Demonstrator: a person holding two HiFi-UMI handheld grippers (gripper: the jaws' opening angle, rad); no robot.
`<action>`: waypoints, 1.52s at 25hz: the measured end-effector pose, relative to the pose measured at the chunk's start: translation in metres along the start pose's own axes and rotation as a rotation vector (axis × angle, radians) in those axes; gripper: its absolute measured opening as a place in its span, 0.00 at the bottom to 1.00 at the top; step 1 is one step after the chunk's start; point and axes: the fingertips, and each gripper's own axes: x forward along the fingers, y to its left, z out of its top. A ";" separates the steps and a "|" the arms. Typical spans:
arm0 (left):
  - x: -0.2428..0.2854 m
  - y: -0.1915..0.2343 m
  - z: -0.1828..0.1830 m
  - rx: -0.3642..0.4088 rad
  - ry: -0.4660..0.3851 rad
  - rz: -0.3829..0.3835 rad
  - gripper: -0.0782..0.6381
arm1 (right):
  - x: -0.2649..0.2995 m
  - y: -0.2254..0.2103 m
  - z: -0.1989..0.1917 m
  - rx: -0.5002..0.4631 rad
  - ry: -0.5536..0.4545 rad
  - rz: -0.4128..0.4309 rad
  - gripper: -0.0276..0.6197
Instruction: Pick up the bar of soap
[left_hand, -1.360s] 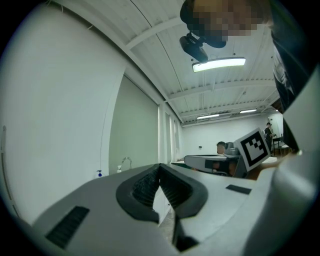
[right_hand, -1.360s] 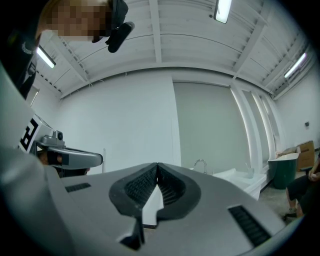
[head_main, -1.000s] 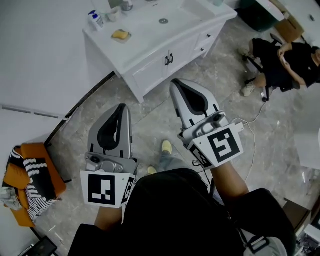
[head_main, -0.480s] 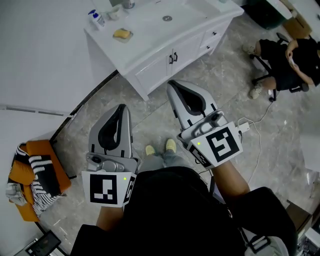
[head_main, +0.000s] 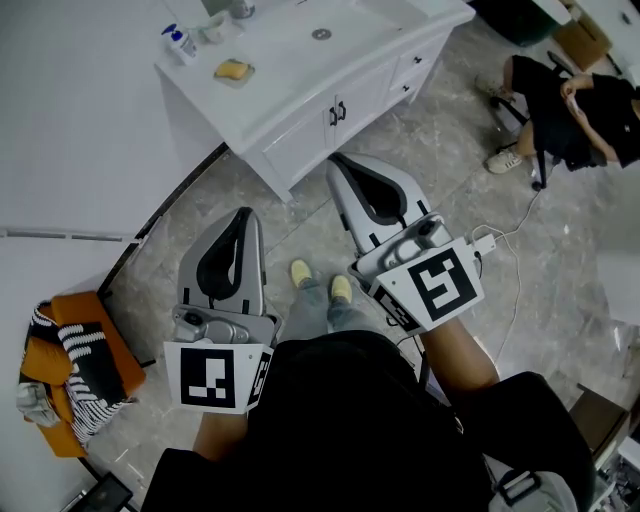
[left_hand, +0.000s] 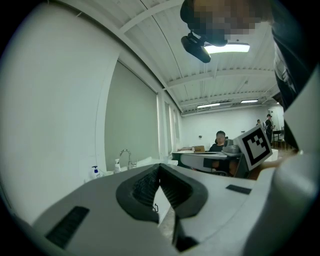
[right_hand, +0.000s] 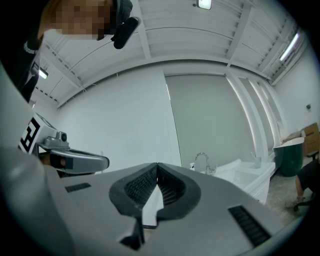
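white vanity top (head_main: 285, 85) | holds: bar of soap (head_main: 233, 70), pump bottle (head_main: 178, 42)

Both grippers are held out in front of the torso, side by side and apart, pointing forward. The left gripper (head_main: 240, 222) has its jaws closed tip to tip on nothing. The right gripper (head_main: 345, 172) is the same and reaches slightly farther ahead.

Yellow bar of soap (head_main: 234, 70) on white vanity top (head_main: 285, 80)
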 end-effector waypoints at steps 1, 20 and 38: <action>0.000 0.002 -0.001 -0.004 0.000 -0.002 0.12 | 0.002 0.001 -0.001 0.000 0.008 -0.004 0.05; -0.004 0.109 0.000 -0.058 -0.073 0.018 0.12 | 0.100 0.054 0.004 -0.084 0.012 0.055 0.05; 0.002 0.178 -0.014 -0.106 -0.090 0.018 0.12 | 0.159 0.073 -0.006 -0.128 0.054 0.039 0.05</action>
